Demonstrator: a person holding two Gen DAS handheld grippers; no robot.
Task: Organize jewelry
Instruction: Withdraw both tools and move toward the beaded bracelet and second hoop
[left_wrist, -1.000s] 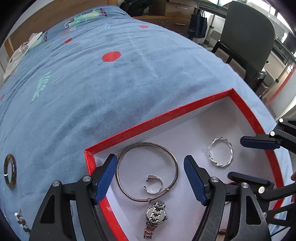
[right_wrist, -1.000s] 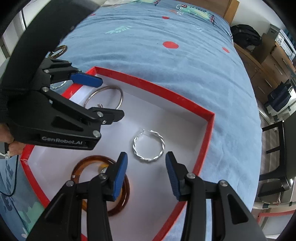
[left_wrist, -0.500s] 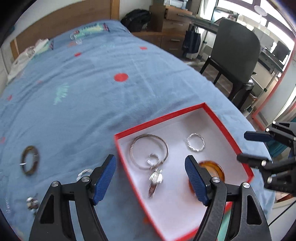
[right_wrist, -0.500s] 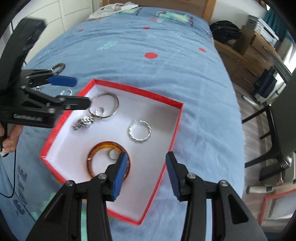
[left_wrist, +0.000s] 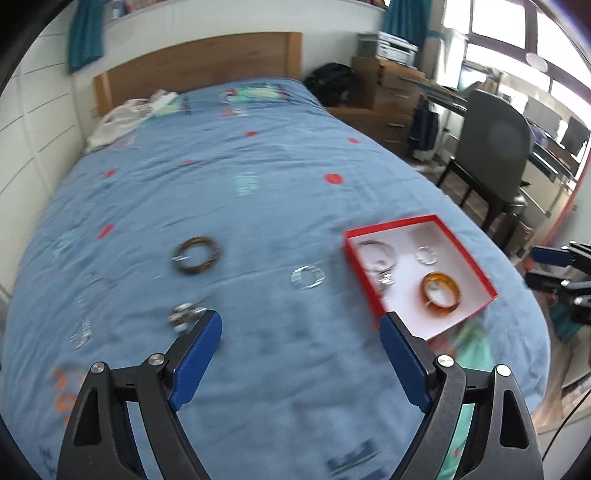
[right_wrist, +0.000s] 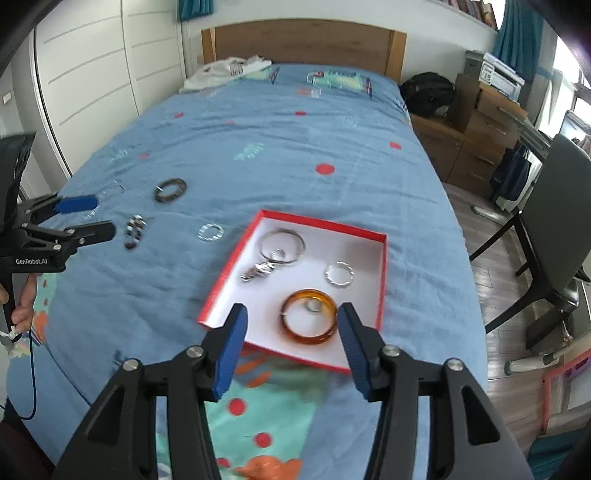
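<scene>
Your left hand-held gripper (left_wrist: 301, 363) hangs above bed (left_wrist: 258, 192), jaws spread wide, nothing between them. Your right hand-held gripper (right_wrist: 291, 345) also wide open and empty, over near edge of red box (right_wrist: 384, 280). Inside box: amber bangle (right_wrist: 309, 322) with small ring within it, twisted silver ring (right_wrist: 339, 273), thin silver hoop (right_wrist: 282, 245), watch (right_wrist: 258, 272). Loose on bedspread left of box: clear ring (right_wrist: 210, 232), dark bangle (right_wrist: 170, 189), chain piece (right_wrist: 135, 230), faint thin pieces beyond, blurred
</scene>
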